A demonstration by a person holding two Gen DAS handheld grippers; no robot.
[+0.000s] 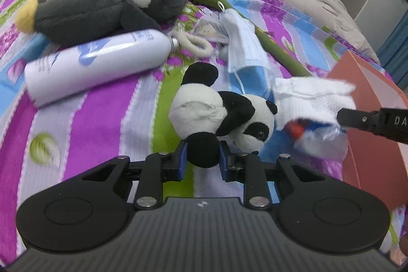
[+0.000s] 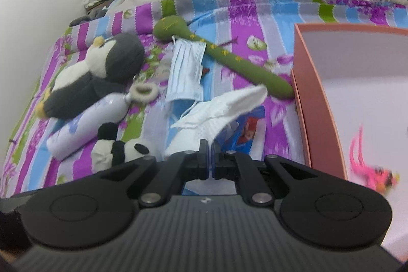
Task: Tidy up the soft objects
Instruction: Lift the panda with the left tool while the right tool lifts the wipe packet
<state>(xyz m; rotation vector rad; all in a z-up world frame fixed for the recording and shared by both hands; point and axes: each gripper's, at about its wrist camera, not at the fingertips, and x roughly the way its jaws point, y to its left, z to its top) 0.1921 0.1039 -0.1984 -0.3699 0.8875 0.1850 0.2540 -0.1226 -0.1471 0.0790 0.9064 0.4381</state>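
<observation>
The left gripper (image 1: 202, 159) has its blue-padded fingers (image 1: 181, 160) pressed on either side of one black plush foot of the small black-and-white panda toy (image 1: 219, 111). That foot squashes between the pads, so the hold looks secure, but the body will likely dangle and swing from such a thin limb; the toy should be light and in no way fragile.

The right gripper (image 2: 209, 161) is pinched shut on the edge of a white folded cloth (image 2: 216, 111), limp and featherweight, which droops from the fingers; a packet with a red and blue print (image 2: 248, 131) shows just behind it.

The panda lies just beside the salmon-pink open cardboard box (image 2: 316, 98), on the striped purple, blue and green bedspread (image 1: 107, 119). Beyond the panda, farther from the box, lie a white cylindrical bottle (image 1: 97, 63) and a grey-and-white plush penguin (image 1: 102, 7).
</observation>
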